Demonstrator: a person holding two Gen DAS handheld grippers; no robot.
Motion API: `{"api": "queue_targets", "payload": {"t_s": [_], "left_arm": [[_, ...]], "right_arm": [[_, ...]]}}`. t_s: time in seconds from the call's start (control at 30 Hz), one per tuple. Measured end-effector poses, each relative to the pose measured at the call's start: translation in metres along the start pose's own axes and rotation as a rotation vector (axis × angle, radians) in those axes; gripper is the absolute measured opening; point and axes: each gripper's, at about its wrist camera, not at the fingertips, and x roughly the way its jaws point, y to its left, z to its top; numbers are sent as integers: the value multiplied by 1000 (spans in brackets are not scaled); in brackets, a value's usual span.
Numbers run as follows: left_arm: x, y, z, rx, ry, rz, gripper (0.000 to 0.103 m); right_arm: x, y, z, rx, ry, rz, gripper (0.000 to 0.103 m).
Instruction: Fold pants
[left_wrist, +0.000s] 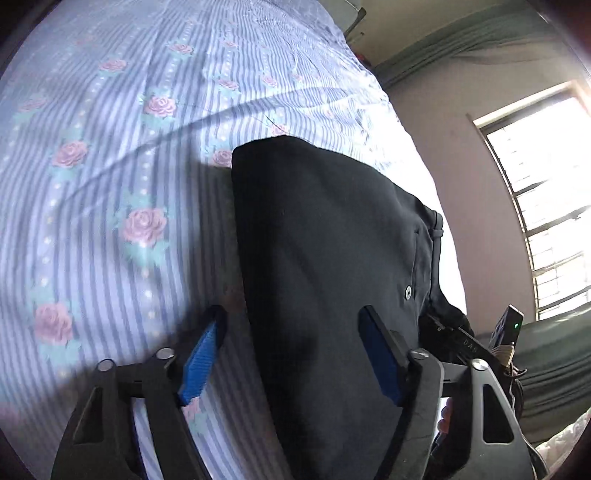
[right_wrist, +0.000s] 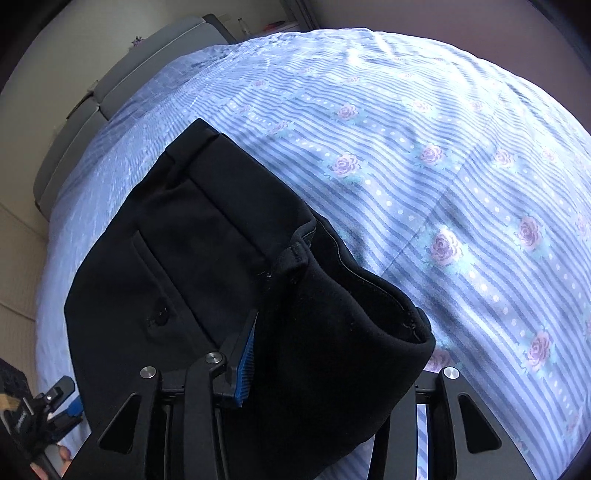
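We look down steeply from both wrists, close over the bed; the black pants fill each view's 6 o'clock, and each shows the other tool at its edge

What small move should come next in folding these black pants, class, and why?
Probably close the left tongs on the black pants: their blue pads straddle the near edge without pressing, while the right tongs seem already wrapped in bunched cloth above the striped floral bedsheet.
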Motion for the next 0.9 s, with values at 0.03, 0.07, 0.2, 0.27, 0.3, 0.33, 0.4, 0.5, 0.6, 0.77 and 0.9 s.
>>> {"api": "queue_targets", "payload": {"t_s": [0.03,0.07,0.2,0.27,0.3,0.33,0.4,0.5,0.6,0.77,0.9], "left_arm": [[3,1,3,-3,2,-23,62],[3,4,6,-7,5,-47,59],[16,12,21,-25,46,-134,47],[25,11,29,-24,63,-163,44],[26,10,31,-25,68,-173,44],[29,8,33,-26,72,-181,44],[37,4,37,-31,81,-190,44],[45,-3,42,-54,92,-180,43],[49,-12,45,-74,109,-117,42],[46,-39,43,-29,123,49,32],[37,-78,37,52,100,184,21]], "right_arm": [[1,1,0,-5,1,-7,42],[1,3,0,-16,0,-15,42],[2,9,2,-34,5,-38,42],[3,9,3,-39,7,-41,42],[3,9,3,-38,8,-39,42],[3,8,4,-40,9,-37,42],[4,7,5,-36,11,-27,42],[7,5,7,-22,16,-7,42],[8,0,8,-5,25,15,42],[6,-7,9,2,55,50,42],[-2,-14,11,1,92,99,35]]}}
